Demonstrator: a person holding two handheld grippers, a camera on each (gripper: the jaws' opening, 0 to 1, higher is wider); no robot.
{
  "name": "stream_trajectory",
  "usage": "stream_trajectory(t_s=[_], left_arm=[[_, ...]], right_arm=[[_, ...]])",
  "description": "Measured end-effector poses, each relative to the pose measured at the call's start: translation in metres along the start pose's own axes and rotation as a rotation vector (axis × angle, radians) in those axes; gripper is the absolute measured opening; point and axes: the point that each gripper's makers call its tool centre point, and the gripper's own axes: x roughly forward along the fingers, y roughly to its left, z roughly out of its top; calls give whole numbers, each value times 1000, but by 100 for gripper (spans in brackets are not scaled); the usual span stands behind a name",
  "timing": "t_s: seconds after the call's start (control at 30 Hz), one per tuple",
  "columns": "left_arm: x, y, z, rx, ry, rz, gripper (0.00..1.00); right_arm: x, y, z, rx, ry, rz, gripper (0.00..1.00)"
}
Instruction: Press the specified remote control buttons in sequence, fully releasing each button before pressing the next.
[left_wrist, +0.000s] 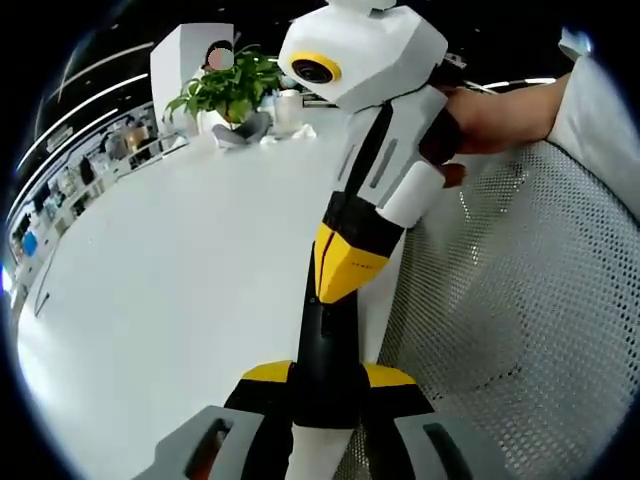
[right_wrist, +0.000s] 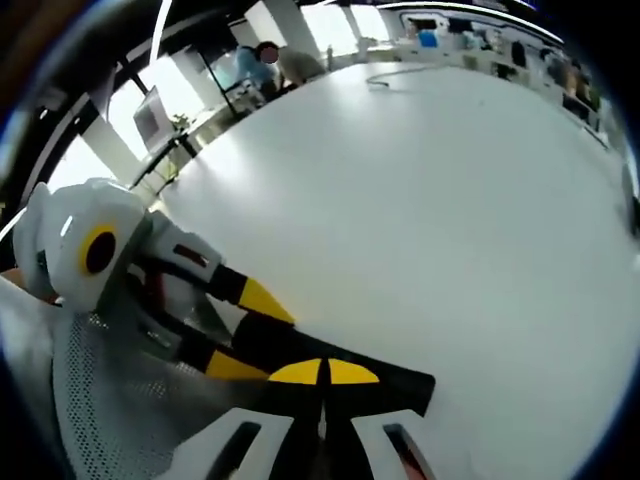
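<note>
The remote (left_wrist: 325, 350), long and dark, lies at the counter (left_wrist: 180, 280) edge beside a mesh chair (left_wrist: 520, 300). The left gripper (left_wrist: 325, 385) clamps its near end in narrow fingers. The right gripper (right_wrist: 323, 375) has fingers together, tip on the remote's face. Pressing appears underway; count done cannot be judged.

An open-plan office or lab: a long white desk (left_wrist: 170, 260), a potted plant (left_wrist: 228, 88) at its far edge, cluttered shelving (left_wrist: 80, 175) alongside, ceiling strip lights (left_wrist: 95, 65)
</note>
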Motion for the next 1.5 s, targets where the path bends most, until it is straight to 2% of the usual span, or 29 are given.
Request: stream_trajectory(t_s=[0.83, 1.07, 1.5], left_arm=[[0, 0, 0, 4, -1, 1, 25], [0, 0, 0, 5, 0, 2, 25], [1, -1, 2, 8, -4, 0, 25]], right_arm=[[-1, -1, 0, -34, -16, -14, 0], [-2, -3, -1, 4, -13, -3, 0], [-3, -3, -3, 7, 4, -5, 0]])
